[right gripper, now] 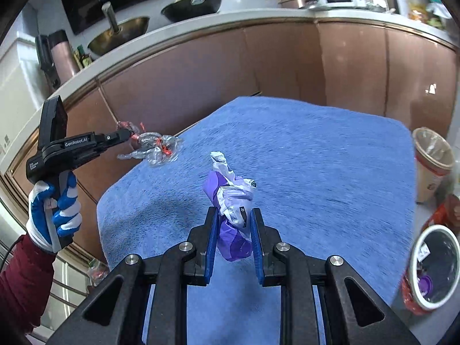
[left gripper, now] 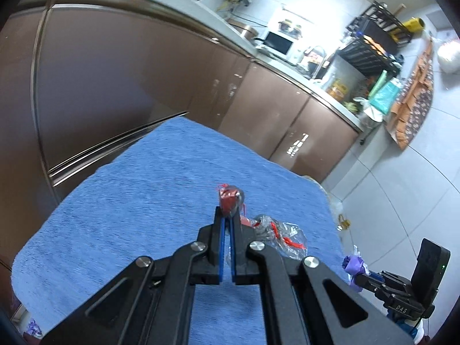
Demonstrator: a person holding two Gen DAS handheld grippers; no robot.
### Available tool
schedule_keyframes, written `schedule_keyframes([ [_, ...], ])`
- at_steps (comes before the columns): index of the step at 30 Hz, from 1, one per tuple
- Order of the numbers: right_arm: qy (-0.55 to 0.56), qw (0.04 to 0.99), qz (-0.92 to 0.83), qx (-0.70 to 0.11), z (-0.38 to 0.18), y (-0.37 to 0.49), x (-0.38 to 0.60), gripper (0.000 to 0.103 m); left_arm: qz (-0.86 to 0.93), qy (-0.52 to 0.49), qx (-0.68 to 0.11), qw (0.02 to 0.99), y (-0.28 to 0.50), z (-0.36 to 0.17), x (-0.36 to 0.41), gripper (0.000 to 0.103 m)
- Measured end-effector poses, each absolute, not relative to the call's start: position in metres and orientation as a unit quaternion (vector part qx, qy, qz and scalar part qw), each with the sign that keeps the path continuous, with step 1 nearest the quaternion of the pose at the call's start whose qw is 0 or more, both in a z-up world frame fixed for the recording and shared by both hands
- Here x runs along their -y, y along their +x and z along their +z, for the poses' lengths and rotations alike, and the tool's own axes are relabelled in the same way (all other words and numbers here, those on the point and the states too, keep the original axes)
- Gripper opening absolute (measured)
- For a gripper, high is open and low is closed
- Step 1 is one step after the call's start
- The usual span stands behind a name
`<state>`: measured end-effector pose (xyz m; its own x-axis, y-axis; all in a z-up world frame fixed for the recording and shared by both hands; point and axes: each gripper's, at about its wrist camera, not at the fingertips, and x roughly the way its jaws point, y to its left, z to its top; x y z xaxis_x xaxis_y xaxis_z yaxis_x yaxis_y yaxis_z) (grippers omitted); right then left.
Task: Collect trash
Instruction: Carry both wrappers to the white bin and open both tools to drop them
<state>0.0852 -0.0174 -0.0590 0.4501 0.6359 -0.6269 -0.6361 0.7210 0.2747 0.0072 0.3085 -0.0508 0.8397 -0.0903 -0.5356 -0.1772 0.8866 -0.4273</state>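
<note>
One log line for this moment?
left tongs: shut on red-clear wrapper | right tongs: shut on purple wrapper | both above blue towel

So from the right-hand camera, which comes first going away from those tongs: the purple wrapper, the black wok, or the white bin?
1. Purple wrapper: pinched in the right tongs themselves, above the blue cloth.
2. White bin: low on the right, beside the cloth's edge.
3. Black wok: far back on the counter, upper middle.

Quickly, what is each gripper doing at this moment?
Left gripper: shut on a clear plastic wrapper with red print.
Right gripper: shut on a crumpled purple and white wrapper.
</note>
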Motion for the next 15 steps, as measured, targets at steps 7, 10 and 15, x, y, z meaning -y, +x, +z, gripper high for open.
schedule_keyframes([
  [7, 0.026, 0.873, 0.343, -0.346, -0.048, 0.071, 0.069, 0.022, -0.015, -0.215, -0.274, 0.937, 0.006, -0.025, -0.261, 0.003],
  [10, 0.037, 0.881, 0.331, -0.336, -0.042, 0.064, 0.088, 0.022, -0.03, -0.208, -0.274, 0.938, 0.011, -0.016, -0.242, 0.003],
  [15, 0.056, 0.894, 0.303, -0.326, -0.04, 0.061, 0.129, 0.022, -0.057, -0.196, -0.279, 0.938, 0.024, -0.006, -0.207, 0.003],
])
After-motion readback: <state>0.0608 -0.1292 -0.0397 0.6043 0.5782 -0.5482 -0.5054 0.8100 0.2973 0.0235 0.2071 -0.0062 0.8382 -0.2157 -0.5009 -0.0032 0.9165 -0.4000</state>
